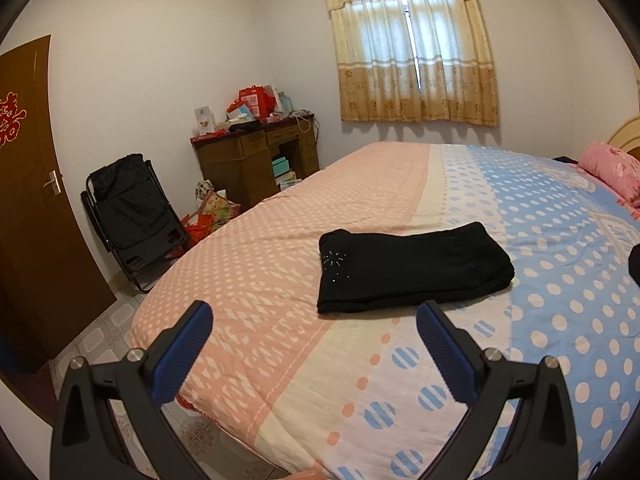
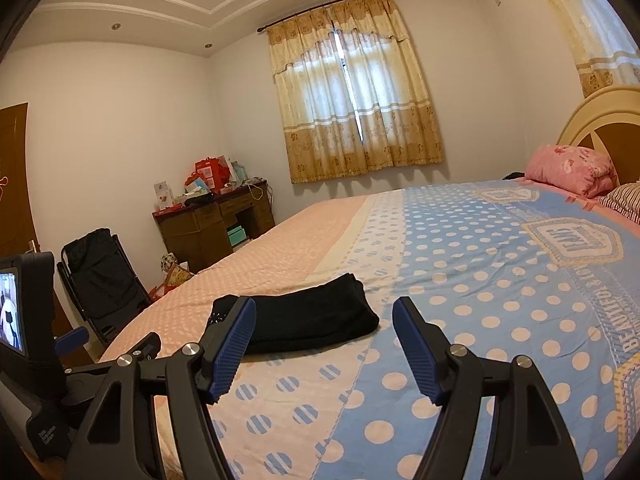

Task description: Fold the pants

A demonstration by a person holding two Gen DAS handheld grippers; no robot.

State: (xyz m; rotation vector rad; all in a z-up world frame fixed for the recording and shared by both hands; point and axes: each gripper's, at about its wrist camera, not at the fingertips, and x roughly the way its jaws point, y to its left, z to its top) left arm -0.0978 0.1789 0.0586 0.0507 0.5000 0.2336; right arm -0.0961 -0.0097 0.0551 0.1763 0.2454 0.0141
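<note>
The black pants (image 1: 412, 266) lie folded into a flat, compact rectangle on the bed (image 1: 280, 264), ahead of both grippers and touched by neither. In the left wrist view they sit just beyond the tips of the left gripper (image 1: 314, 320), a little toward its right finger; a small cluster of pale studs shows on the end nearer the left finger. The left gripper's jaws stand wide apart, with nothing between them but the dotted quilt.

In the right wrist view the same pants (image 2: 308, 316) lie ahead of the right gripper (image 2: 324, 312) and toward its left finger, whose blue pad (image 2: 230, 354) overlaps the near end of the bundle in the picture; whether pad and cloth touch is hard to say from this angle, though the gripper seems to be held above the bed. Its jaws are likewise spread wide and hold nothing.

Far beyond both sets of jaws a curtained window (image 2: 354, 112) fills the back wall. Off to the left stand a cluttered wooden desk (image 1: 256, 160) and a black folding chair (image 1: 132, 216); a pink pillow (image 2: 572, 170) rests far right by the headboard.
</note>
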